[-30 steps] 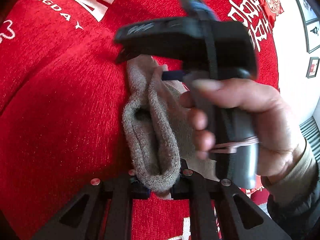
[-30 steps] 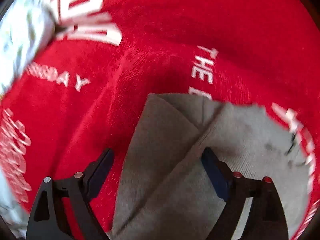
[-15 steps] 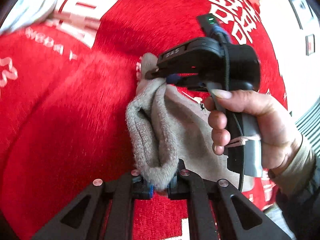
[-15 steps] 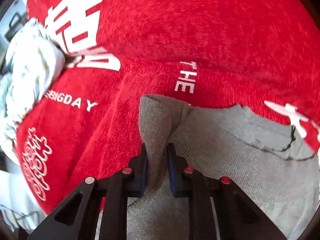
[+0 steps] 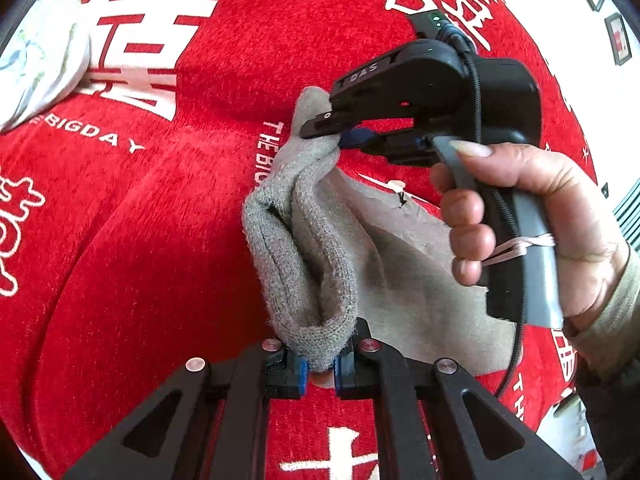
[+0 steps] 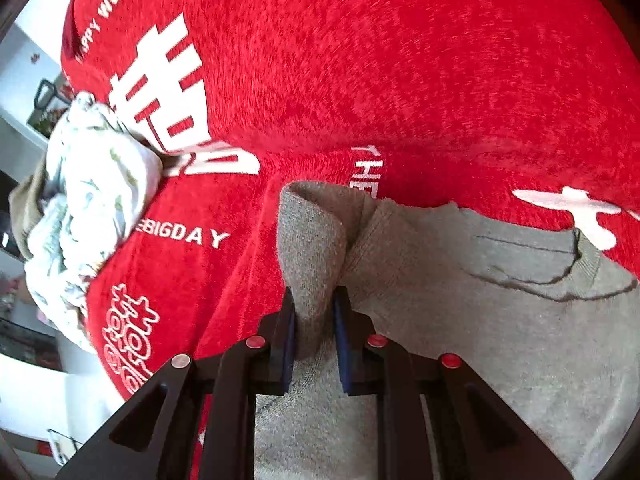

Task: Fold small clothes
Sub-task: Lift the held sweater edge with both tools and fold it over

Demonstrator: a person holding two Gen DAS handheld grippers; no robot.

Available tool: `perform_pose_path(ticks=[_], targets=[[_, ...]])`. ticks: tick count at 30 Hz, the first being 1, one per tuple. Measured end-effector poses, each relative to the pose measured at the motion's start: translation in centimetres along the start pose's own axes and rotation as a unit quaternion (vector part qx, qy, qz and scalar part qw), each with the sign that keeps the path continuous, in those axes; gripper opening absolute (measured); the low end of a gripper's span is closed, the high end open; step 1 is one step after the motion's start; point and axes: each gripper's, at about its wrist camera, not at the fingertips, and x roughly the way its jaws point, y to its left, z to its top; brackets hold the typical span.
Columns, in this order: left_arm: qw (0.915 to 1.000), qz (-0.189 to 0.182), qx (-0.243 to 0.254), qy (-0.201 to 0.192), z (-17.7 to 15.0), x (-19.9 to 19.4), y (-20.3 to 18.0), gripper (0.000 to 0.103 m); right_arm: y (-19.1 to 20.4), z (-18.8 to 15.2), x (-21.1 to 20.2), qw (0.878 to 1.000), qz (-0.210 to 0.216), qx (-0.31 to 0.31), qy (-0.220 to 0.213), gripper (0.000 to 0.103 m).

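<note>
- Black, with blue pads, the left gripper [image 5: 320, 364] is clenched on a bunched fold of the grey knitted garment [image 5: 400, 276]; the fold stands up between the pads in the left wrist view.
- Black too, the right gripper [image 6: 314, 320] pinches another fold of the same garment [image 6: 460, 320] at its far corner; its jaws have just been closing, and the cloth is pressed between the pads.
- In the left wrist view the right gripper [image 5: 340, 136] comes in from the right side, and a hand [image 5: 532, 220] holds its grey handle.
- Between the two grips the grey knit is lifted into a ridge; the rest of it lies flat on the red blanket [image 5: 140, 240].
- On this blanket are white characters and the words "THE BIG DAY".
- Near the left edge of the blanket a crumpled white cloth [image 6: 96, 208] with a pale green print lies well apart from the garment.
</note>
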Motion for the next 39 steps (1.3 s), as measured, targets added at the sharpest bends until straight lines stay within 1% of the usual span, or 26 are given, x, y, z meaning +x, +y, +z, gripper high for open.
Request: perform_pose_path(ticks=[6,13,18,31,39], targets=[[0.9997,0.012,0.021,0.001,0.1,-0.2,-2.0,0.009,-1.3,0.0,-2.3,1.000,0.024,0.008,-0.009,0.018],[0.9955,0.044,0.084,-0.001,-0.6,0.1,-6.0,0.009,-3.9,-0.2,-4.8,0.997,0.074,0.028,-0.023,0.018],[0.9914,0.053,0.120,0.004,-1.2,0.6,-8.6,0.009,-5.5,-0.5,-6.4,0.993,0.107,0.036,-0.032,0.018],[0.9806,0.077,0.176,0.036,-2.3,3.6,-14.0,0.009,-10.7,-1.0,-9.0,0.989,0.136,0.037,-0.042,0.018],[0.9761,0.090,0.190,0.056,-2.4,5.4,-16.0,0.009,-13.9,-1.7,-9.9,0.984,0.161,0.055,-0.054,0.018]])
